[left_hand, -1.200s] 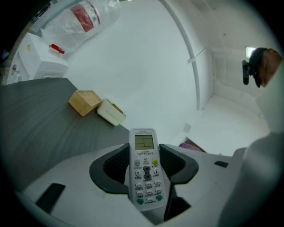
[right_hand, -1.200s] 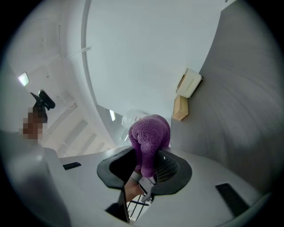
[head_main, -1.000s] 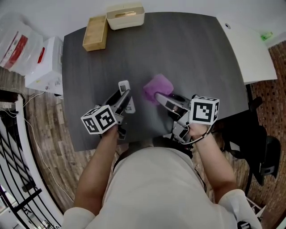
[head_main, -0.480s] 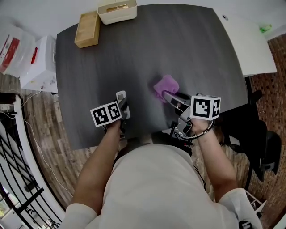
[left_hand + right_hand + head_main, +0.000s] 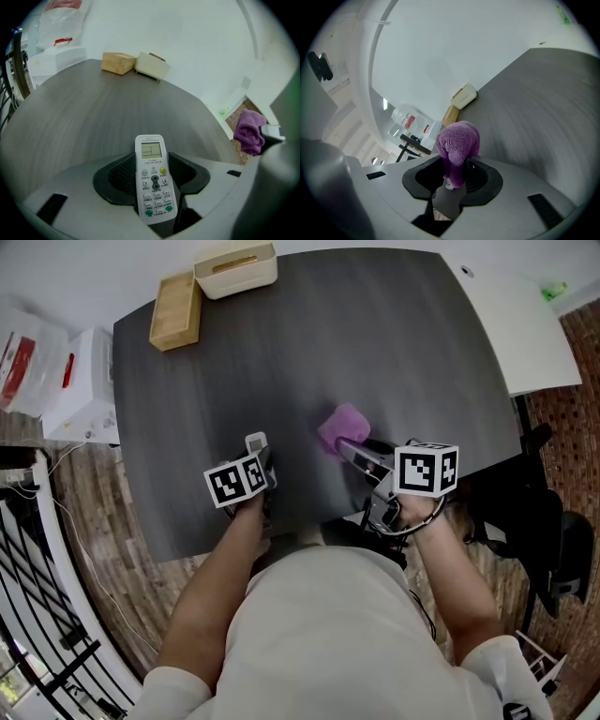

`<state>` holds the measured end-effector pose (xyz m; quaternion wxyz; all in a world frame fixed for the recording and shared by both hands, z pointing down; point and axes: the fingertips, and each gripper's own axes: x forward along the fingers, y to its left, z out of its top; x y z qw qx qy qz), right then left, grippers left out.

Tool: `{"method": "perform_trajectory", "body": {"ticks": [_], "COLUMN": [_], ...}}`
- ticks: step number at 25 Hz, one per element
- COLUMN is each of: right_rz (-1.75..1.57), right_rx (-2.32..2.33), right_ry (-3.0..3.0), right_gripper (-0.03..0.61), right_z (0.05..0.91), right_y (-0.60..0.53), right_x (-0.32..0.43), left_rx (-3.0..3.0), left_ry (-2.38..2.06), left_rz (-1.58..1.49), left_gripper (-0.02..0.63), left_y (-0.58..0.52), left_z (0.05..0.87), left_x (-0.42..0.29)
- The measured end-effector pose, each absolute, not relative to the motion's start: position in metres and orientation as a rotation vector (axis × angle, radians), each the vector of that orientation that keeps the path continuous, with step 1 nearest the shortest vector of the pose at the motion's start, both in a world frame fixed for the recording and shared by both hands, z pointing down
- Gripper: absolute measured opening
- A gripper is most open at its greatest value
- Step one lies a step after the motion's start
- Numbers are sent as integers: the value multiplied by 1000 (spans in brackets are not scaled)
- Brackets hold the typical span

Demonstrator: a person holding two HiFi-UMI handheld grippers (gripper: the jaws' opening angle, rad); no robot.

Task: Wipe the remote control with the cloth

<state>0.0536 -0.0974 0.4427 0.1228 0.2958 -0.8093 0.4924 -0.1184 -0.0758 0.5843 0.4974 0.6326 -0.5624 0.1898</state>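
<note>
My left gripper (image 5: 262, 463) has its jaws set partway apart, pressed on the long sides of the remote control (image 5: 151, 174). The remote lies lengthwise between them, screen end pointing outward over the dark counter (image 5: 375, 343). In the head view my marker cube covers most of the remote; only its top end shows. To the right, my right gripper (image 5: 452, 177) has narrow jaws pinched on the purple cloth (image 5: 458, 146), which bunches out beyond the jaw tips. The cloth's lower fold is buried between the jaws. I cannot tell whether either thing touches the counter.
</note>
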Motion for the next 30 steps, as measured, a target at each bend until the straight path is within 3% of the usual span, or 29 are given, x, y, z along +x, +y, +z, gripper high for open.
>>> {"method": "perform_trajectory", "body": {"ticks": [14,21,30], "right_rz": [1467,1484,1485], "right_rx": [805,745,652], "right_ry": [-2351,-2375,-2426], "right_gripper": [112,112,112], "right_z": [451,446,439], "right_y": [-95,-95,-94], "right_x": [55,51,61], "left_rx": [1573,1621,1614], "left_ry": [-1387,-1413,-1572], "left_rz": [438,380,92], "left_gripper": [215,247,252], "left_y": [-81,-78,-36], "left_z": [581,559,495], "left_x": [-110,-119,-159]}}
